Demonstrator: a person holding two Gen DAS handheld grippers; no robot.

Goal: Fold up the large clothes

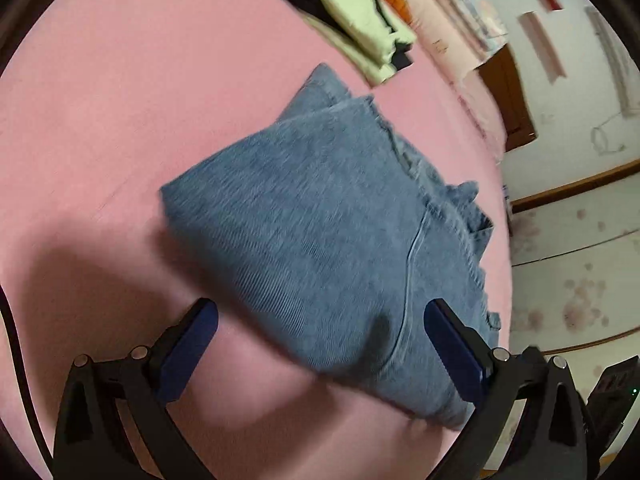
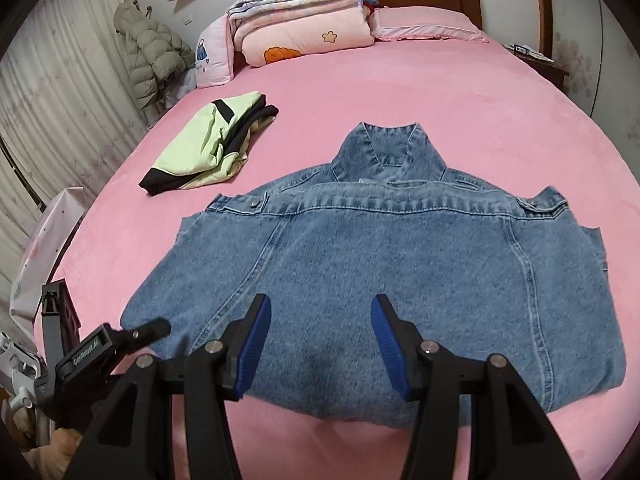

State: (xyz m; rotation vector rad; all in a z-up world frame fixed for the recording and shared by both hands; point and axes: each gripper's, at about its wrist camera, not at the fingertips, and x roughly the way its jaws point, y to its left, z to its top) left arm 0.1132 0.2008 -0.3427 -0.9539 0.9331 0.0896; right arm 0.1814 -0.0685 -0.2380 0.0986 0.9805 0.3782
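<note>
Both claws tilt down over the jacket (image 2: pixel 380 264) – left claw (image 1: pixel 320 344) wide apart, right claw (image 2: pixel 320 340) half-spread – neither grasping

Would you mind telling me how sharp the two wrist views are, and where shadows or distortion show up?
Left wrist view: motion-blurred, the denim jacket and folded green garment are smeared; a dark shadow lies on the pink sheet by the left gripper. Right wrist view: sharp, the jacket's seams are crisp; a soft shadow sits under the right gripper; fisheye bends the bed's edges.
</note>
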